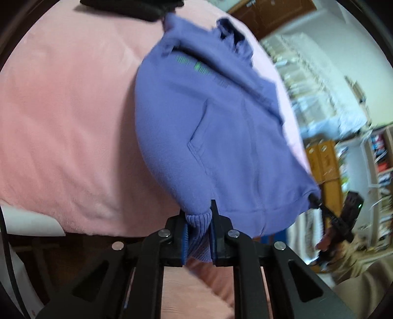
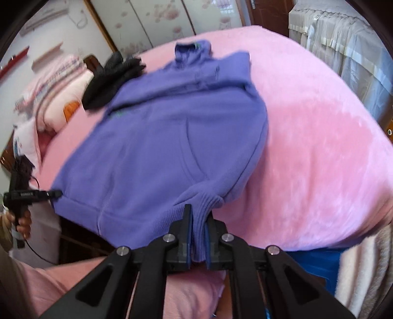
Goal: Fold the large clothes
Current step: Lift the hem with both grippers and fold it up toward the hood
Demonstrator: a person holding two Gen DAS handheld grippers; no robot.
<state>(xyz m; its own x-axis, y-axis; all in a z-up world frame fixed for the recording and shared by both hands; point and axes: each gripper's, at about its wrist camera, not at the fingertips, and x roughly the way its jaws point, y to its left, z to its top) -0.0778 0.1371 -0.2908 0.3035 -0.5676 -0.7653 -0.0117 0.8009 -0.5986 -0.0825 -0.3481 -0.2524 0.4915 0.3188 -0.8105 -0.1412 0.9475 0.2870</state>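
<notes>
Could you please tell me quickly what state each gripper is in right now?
Left gripper: shut on the purple hoodie's ribbed hem.
Right gripper: shut on the hoodie's ribbed hem too.

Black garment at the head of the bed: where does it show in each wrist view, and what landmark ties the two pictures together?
Left wrist view: the black garment lies along the top edge, left of centre, beyond the purple hoodie.
Right wrist view: the black garment sits upper left, at the hoodie's far left shoulder, beside the pillows.
Shared landmark: the hoodie's kangaroo pocket.
</notes>
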